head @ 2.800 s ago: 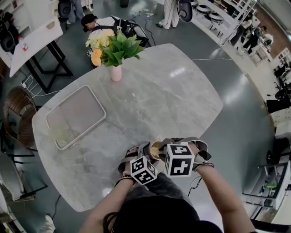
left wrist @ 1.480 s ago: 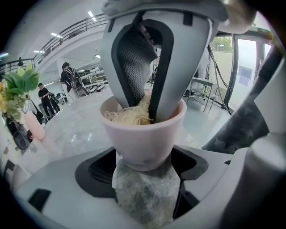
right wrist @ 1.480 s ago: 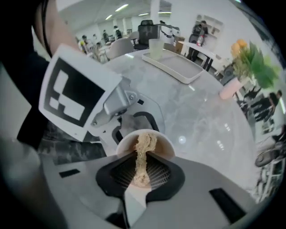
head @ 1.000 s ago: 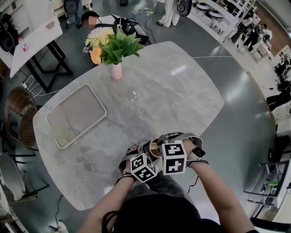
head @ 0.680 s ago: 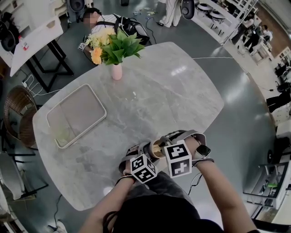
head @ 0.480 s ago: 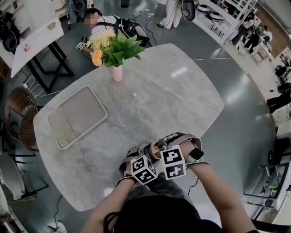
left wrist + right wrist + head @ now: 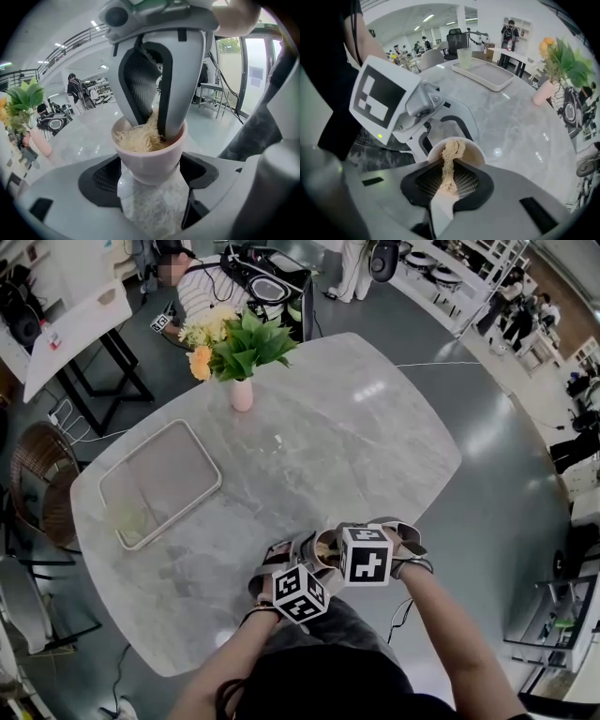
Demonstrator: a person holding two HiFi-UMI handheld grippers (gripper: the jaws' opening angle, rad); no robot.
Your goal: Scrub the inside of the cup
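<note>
A grey marble table (image 7: 375,446) filled the middle of the head view. A pale rectangular tray (image 7: 164,474) lay on its left part, with a clear, greenish glass (image 7: 127,519) standing in the tray's near corner. Well apart from the tray, near the far edge, stood a small pink vase (image 7: 242,395) holding green leaves (image 7: 253,341) and yellow and orange flowers (image 7: 200,362). Beyond that edge a person in a striped top (image 7: 202,287) sat low by the floor. A wicker chair (image 7: 33,474) stood left of the table, a white desk (image 7: 70,329) behind it, and white cables (image 7: 66,418) lay between them.
</note>
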